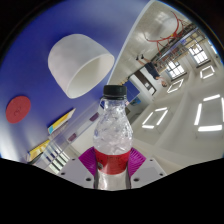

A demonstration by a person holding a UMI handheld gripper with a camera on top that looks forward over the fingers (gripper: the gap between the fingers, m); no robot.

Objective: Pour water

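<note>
A clear plastic water bottle [113, 125] with a black cap and a red label is held upright between my fingers. My gripper [112, 158] is shut on it, with the magenta pads [88, 159] pressing on the red label from both sides. The view is strongly tilted and the bottle is lifted off the table. A white cup [79, 60] stands on the blue table surface [35, 75], beyond the bottle and to its left, with its opening facing toward the bottle's side. The bottle's cap is on.
A red round disc [18, 108] lies on the blue surface to the left of the cup. A yellow strip [52, 132] runs along the table's edge. Ceiling lights [205, 112] and windows [180, 68] show beyond the bottle to the right.
</note>
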